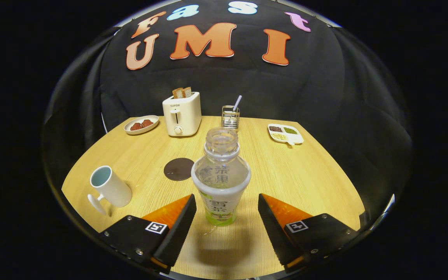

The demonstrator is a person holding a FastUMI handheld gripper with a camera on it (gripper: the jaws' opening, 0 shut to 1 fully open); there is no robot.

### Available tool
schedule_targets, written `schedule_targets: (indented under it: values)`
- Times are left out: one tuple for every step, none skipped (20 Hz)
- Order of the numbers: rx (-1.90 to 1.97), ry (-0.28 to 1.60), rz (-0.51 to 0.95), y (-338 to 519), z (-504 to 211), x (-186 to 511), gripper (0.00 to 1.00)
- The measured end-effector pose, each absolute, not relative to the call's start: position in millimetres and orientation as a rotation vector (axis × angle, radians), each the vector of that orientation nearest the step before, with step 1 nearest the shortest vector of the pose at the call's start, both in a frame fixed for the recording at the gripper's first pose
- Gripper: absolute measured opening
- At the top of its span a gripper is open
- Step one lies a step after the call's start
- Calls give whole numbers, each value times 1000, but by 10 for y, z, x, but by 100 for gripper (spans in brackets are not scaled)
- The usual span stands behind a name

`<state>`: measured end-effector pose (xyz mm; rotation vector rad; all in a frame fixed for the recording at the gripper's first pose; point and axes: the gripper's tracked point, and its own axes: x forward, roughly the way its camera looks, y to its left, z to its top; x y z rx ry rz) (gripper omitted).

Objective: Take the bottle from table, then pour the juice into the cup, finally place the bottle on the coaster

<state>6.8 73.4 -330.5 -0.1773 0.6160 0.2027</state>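
Gripper [227,208] spread wide, fingers flanking but clear of uncapped bottle [221,177] upright on table [305,175]; grasp, pour and placing all pending, cup [109,186] at 10 o'clock, coaster [178,169] at 11.

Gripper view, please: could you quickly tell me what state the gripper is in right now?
Gripper: open, holding nothing; the bottle stands upright on the table between its fingers, with a gap on each side.

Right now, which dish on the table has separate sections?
The white tray beyond the bottle, holding sorted beans; the oval plate beside the toaster is undivided.
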Motion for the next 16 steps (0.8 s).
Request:
schedule_targets:
  values:
    - [-178, 633, 198, 732, -3374, 61, 93]
    - [-177, 645, 199, 739, -3417, 56, 87]
    - [-175, 650, 202, 756, -3447, 63, 84]
    - [-172, 653, 206, 786, -3465, 82, 77]
    - [-170, 654, 206, 801, -3475, 103, 75]
    - [-170, 652, 207, 819, -3472, 129, 72]
    - [-168, 651, 207, 838, -3474, 144, 69]
    - [-161, 653, 207, 851, -3483, 170, 66]
    - [-154, 653, 207, 862, -3478, 181, 65]
    - [-147, 654, 202, 867, -3477, 204, 63]
    - [-139, 658, 191, 853, -3476, 223, 62]
    - [-133, 661, 181, 859, -3474, 245, 60]
    - [-131, 669, 174, 865, -3479, 252, 58]
    - [-131, 677, 165, 864, -3472, 253, 55]
    - [-126, 685, 163, 870, -3450, 230, 53]
    - [-116, 681, 161, 896, -3394, 228, 53]
